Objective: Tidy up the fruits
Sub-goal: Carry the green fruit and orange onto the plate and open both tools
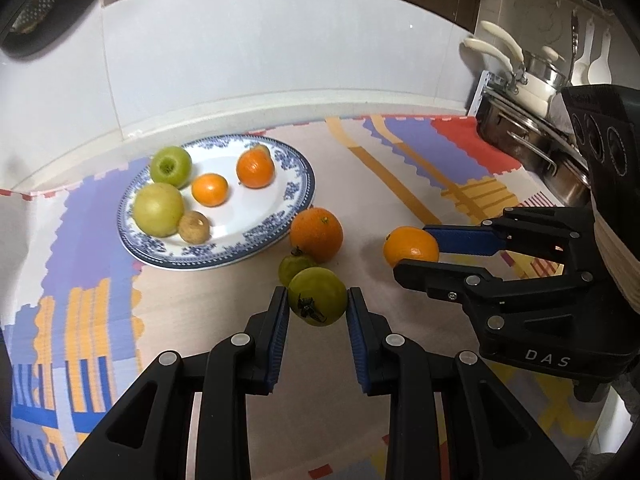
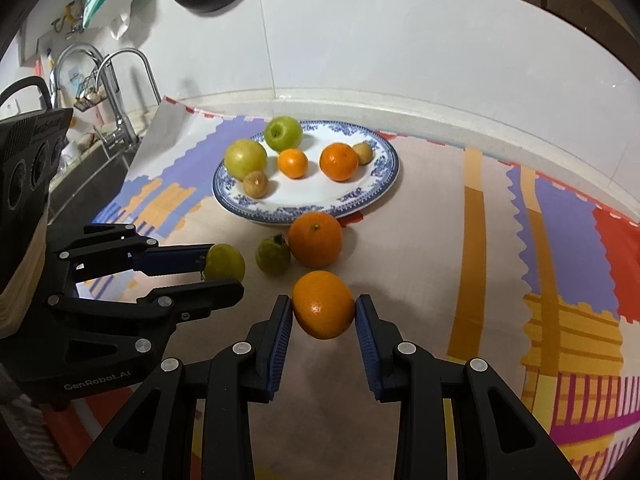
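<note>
My left gripper is shut on a green tomato; it also shows in the right wrist view. My right gripper is shut on an orange, seen from the left wrist view too. A large orange and a small green fruit lie on the mat just in front of a blue-patterned white plate. The plate holds two green apples, two oranges and two small brown fruits.
A white backsplash runs behind the plate. Pots on a rack stand at the right end of the counter. A sink with a tap lies at the left. A colourful mat covers the counter.
</note>
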Available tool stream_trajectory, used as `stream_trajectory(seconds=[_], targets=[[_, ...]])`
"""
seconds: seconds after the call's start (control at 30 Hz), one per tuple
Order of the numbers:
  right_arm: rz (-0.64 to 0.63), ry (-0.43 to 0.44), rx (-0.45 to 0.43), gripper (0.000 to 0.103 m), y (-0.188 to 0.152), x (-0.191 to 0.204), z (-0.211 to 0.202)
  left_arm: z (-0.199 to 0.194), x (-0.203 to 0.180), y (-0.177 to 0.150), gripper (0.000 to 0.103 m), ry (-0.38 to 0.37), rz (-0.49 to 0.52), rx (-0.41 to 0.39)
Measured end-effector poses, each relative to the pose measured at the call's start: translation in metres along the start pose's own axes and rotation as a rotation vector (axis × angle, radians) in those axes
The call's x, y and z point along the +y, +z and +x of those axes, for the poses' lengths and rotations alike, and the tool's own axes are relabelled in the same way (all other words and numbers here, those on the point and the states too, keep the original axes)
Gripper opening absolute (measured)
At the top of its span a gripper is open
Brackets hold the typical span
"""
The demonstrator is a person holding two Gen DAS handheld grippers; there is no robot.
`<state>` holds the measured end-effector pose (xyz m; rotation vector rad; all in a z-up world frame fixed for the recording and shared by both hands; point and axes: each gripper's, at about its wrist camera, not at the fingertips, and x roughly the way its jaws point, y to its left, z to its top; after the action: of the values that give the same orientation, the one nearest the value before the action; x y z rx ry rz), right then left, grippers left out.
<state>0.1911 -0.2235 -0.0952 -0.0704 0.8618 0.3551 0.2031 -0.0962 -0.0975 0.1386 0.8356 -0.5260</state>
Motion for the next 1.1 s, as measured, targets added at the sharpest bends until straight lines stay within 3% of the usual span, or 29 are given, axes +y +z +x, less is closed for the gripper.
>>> stream_trajectory(seconds=[0.57,1.1], targets=[[0.043,-0.004,-0.126,0.033,0.027,0.018,-0.030,-0.044,0.017,0.021,0.029,0.067,0.022,-0.137],[0.001,0.013,-0.164,0.033,0.080,0.016,-0.013,-0.033,0.041,0.061,0.029,0.110,0.028,-0.184]])
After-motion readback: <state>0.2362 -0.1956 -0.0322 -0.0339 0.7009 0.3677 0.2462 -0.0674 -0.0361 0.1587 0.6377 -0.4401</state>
